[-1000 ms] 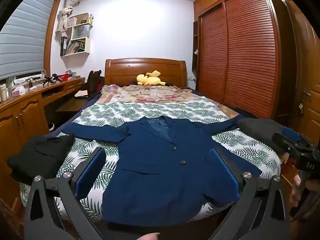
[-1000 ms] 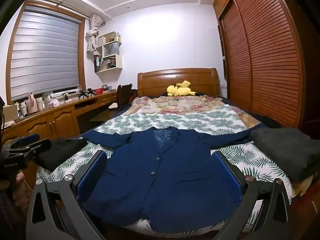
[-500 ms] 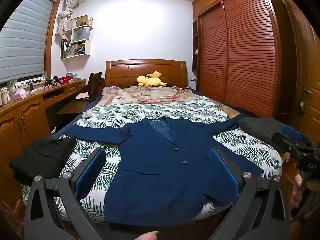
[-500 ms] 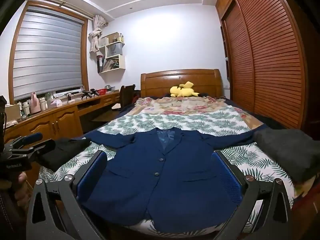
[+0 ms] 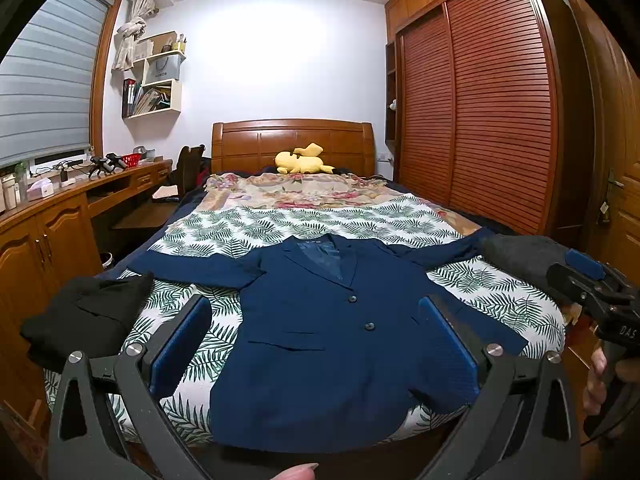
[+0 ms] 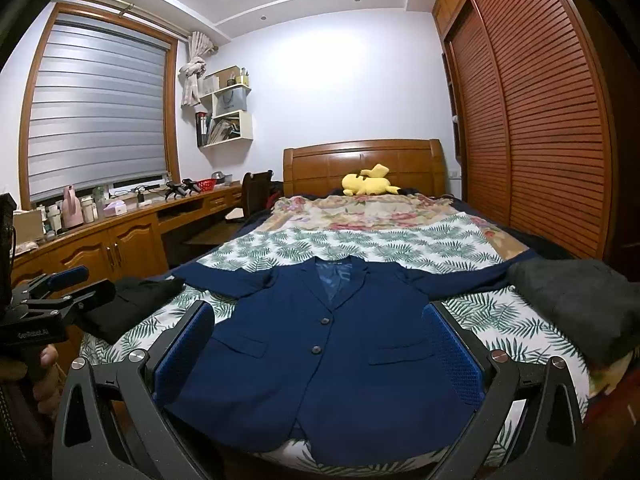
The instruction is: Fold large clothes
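Note:
A navy blue suit jacket point(image 5: 336, 332) lies flat and face up on the bed, sleeves spread to both sides, collar toward the headboard; it also shows in the right wrist view point(image 6: 332, 344). My left gripper point(image 5: 316, 332) is open and empty, held above the foot of the bed in front of the jacket's hem. My right gripper point(image 6: 320, 344) is open and empty at about the same height, to the right. The right gripper also shows in the left wrist view point(image 5: 592, 284), and the left gripper shows in the right wrist view point(image 6: 56, 292).
A folded black garment point(image 5: 88, 320) lies at the bed's near left corner, and a folded dark grey garment point(image 6: 580, 304) at the near right corner. A yellow plush toy point(image 5: 302, 158) sits by the headboard. A wooden desk point(image 5: 60, 208) runs along the left, a wardrobe point(image 5: 480, 120) along the right.
Both grippers have drawn back and risen slightly, so the jacket sits a little lower and farther in both views. Both stay open.

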A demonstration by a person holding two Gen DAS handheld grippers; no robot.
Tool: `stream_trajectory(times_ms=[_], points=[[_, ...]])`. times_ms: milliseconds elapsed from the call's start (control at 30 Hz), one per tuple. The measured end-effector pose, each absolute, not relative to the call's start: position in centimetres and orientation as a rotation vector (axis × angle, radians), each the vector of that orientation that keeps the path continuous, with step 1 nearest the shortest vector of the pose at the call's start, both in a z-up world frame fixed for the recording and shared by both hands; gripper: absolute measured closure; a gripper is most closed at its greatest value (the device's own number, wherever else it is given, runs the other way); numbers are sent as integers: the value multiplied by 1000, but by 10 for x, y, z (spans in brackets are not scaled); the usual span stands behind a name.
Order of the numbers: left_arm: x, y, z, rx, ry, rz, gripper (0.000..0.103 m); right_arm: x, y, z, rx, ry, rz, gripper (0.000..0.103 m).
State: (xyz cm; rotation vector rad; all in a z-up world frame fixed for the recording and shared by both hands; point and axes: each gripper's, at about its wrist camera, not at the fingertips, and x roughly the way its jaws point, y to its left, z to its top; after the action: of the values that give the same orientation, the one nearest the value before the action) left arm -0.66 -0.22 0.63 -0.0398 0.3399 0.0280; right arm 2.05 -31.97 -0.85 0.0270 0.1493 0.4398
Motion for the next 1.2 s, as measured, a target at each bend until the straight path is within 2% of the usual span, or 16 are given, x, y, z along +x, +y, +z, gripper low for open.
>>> stream_trajectory(times_ms=[1200], points=[[1, 4, -7, -49, 352, 19, 0, 23, -319, -7, 33, 175, 439, 0]])
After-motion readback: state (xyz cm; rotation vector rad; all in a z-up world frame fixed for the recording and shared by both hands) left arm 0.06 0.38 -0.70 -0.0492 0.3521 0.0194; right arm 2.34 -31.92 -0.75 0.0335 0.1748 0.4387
